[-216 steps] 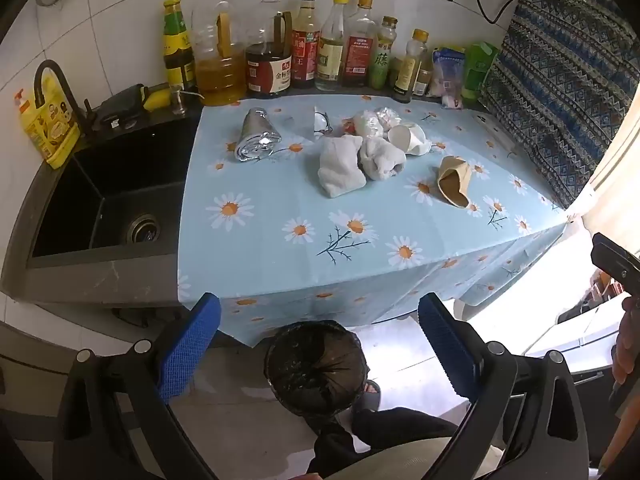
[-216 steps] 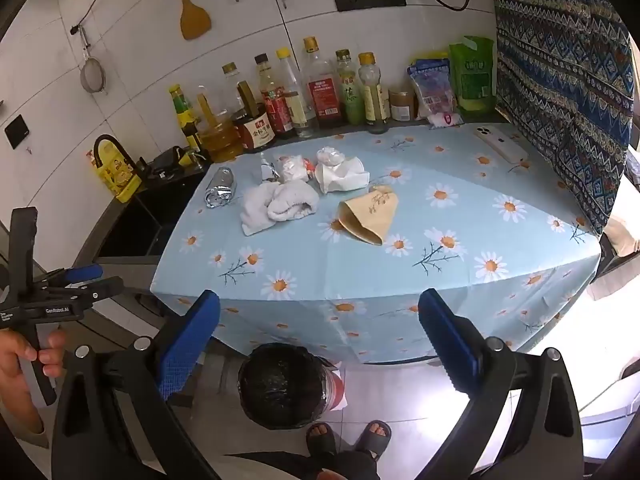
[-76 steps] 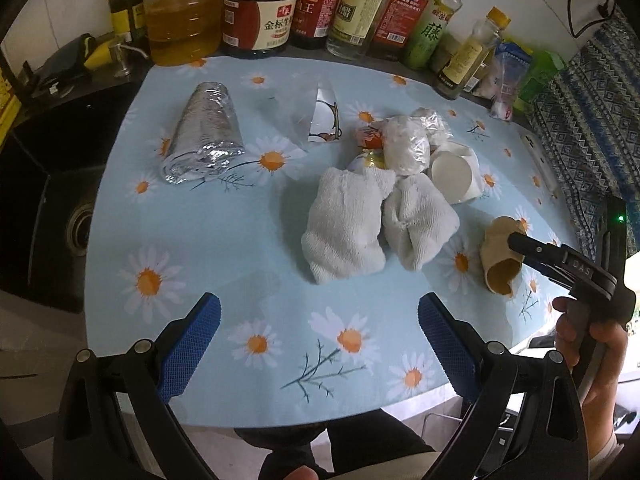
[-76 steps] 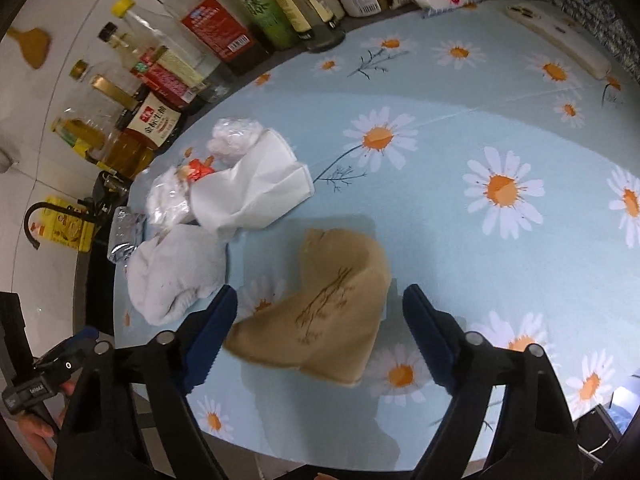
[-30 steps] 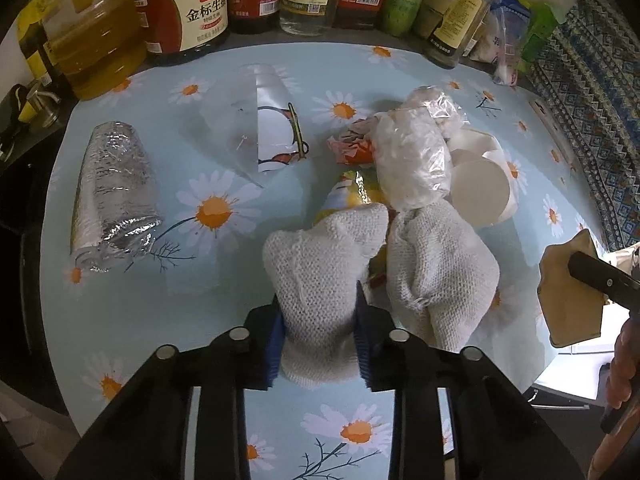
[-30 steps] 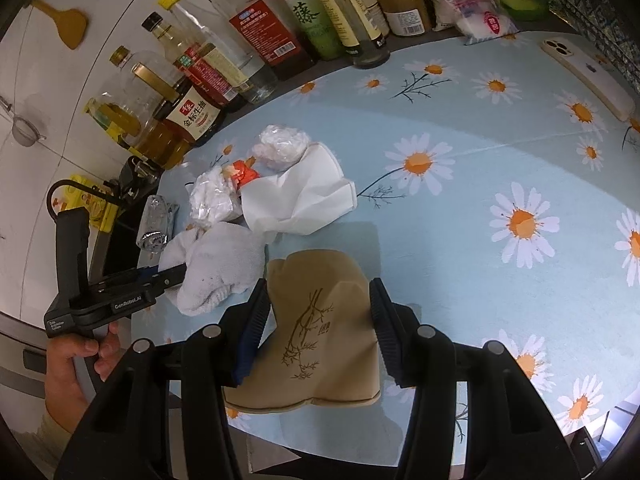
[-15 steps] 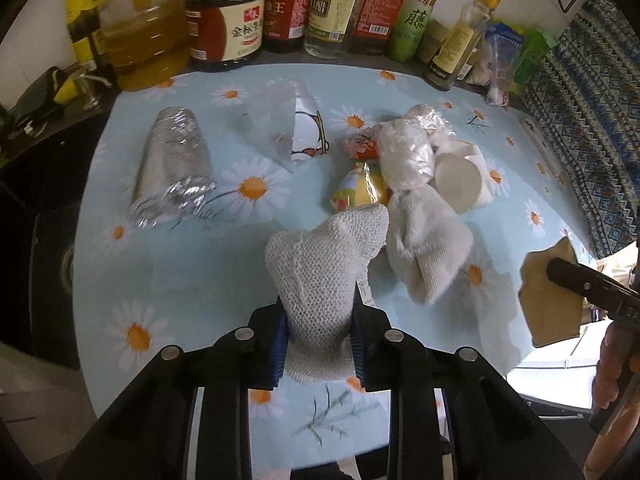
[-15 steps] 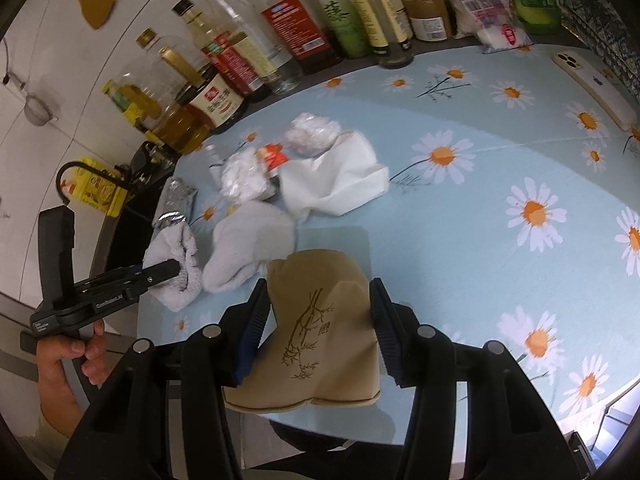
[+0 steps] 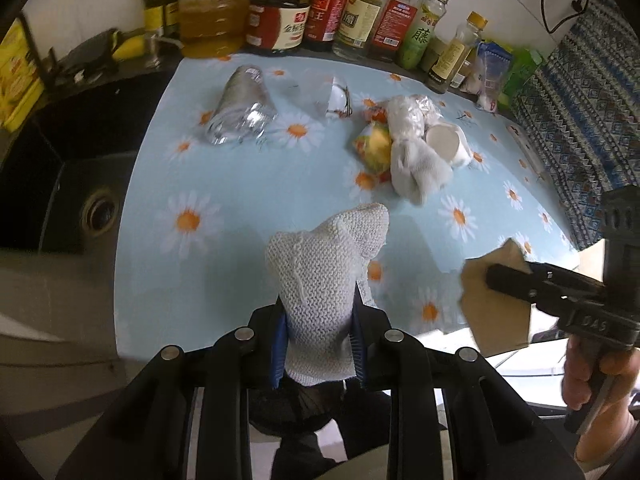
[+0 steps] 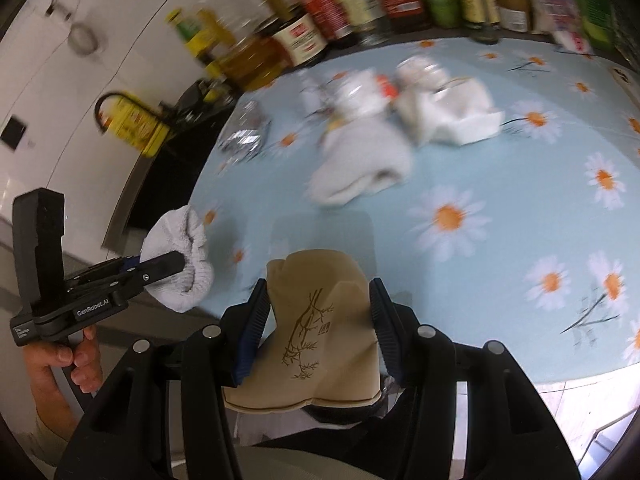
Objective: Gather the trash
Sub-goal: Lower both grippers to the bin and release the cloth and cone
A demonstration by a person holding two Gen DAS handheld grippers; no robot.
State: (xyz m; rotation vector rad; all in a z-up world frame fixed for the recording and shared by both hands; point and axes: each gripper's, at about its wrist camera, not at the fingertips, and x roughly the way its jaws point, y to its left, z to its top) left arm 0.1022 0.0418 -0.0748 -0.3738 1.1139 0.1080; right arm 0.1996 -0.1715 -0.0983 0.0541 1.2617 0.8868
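My left gripper (image 9: pixel 320 328) is shut on a white knitted cloth (image 9: pixel 324 276), held above the front edge of the daisy tablecloth (image 9: pixel 240 184). It also shows at the left of the right wrist view (image 10: pixel 180 256). My right gripper (image 10: pixel 316 316) is shut on a crushed brown paper cup (image 10: pixel 316 328) at the table's front edge; it shows at the right of the left wrist view (image 9: pixel 496 308). More trash lies at the back: a second white cloth (image 9: pixel 416 168), a white paper cup (image 9: pixel 444 144), plastic wrap (image 9: pixel 408 116), a clear cup (image 9: pixel 336 96) and a foil cup (image 9: pixel 244 108).
A row of sauce and oil bottles (image 9: pixel 320 12) lines the back wall. A black sink (image 9: pixel 60 176) lies to the left. A patterned fabric (image 9: pixel 580 128) hangs at the right. A black-lined bin (image 9: pixel 296 404) shows dimly below the left gripper.
Both grippers have pulled back toward the table's front edge, each still holding its item. The white cloth and the brown cup are lifted away from the pile.
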